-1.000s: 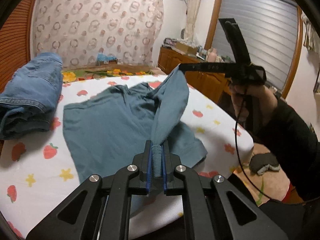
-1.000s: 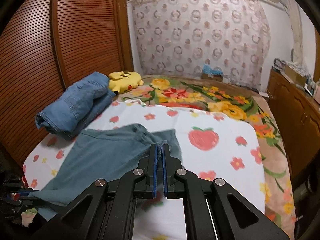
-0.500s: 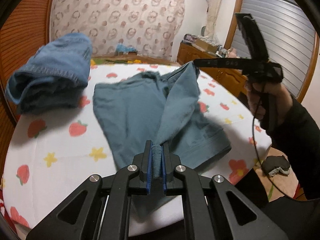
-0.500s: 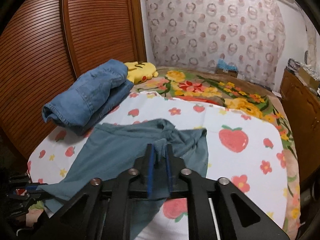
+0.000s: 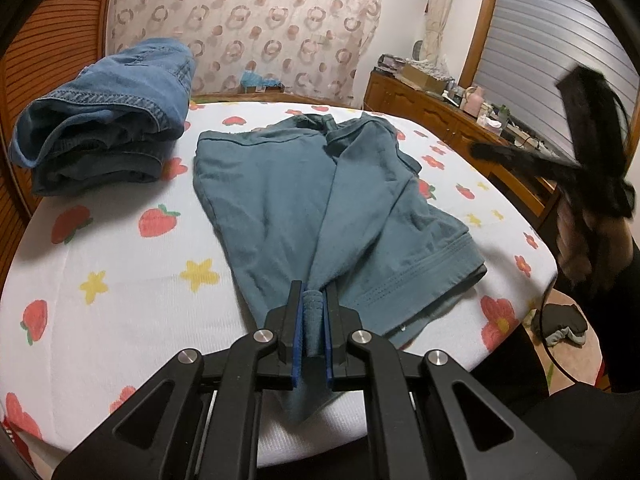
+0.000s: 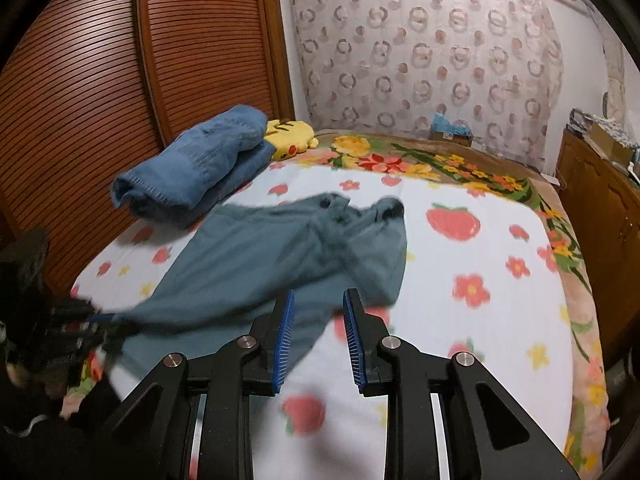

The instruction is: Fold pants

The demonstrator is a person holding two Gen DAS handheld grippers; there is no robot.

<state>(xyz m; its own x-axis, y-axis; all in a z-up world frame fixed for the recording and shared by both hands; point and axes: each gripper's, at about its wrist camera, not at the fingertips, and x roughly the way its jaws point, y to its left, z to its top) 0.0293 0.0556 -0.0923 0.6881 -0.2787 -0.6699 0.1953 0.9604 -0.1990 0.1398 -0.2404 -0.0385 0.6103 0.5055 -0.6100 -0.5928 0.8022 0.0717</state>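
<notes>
Teal pants [image 5: 280, 200] lie on the strawberry-print sheet [image 5: 120, 280], one leg folded over the other. My left gripper [image 5: 314, 312] is shut on a bunched hem of the upper leg near the bed's front edge. In the right wrist view the pants [image 6: 280, 256] lie ahead of my right gripper [image 6: 318, 300]. Its jaws are opening, and only the sheet shows between the blue pads [image 6: 284, 336]. In the left wrist view the right gripper [image 5: 480, 149] is a blur at the right, held by a hand [image 5: 576, 240] clear of the pants.
Folded blue jeans [image 5: 108, 120] sit at the bed's left side by a slatted wooden wardrobe [image 6: 100, 80]. A yellow plush toy [image 6: 290, 136] lies behind the jeans. A wooden cabinet [image 5: 432, 108] with clutter runs along the right. A flowered blanket [image 6: 440, 164] covers the far bed.
The right gripper has let go of the pants' waist end and opened, drawing back to the right. The lifted leg has dropped flat. The left gripper has sunk toward the bed, still holding the hem.
</notes>
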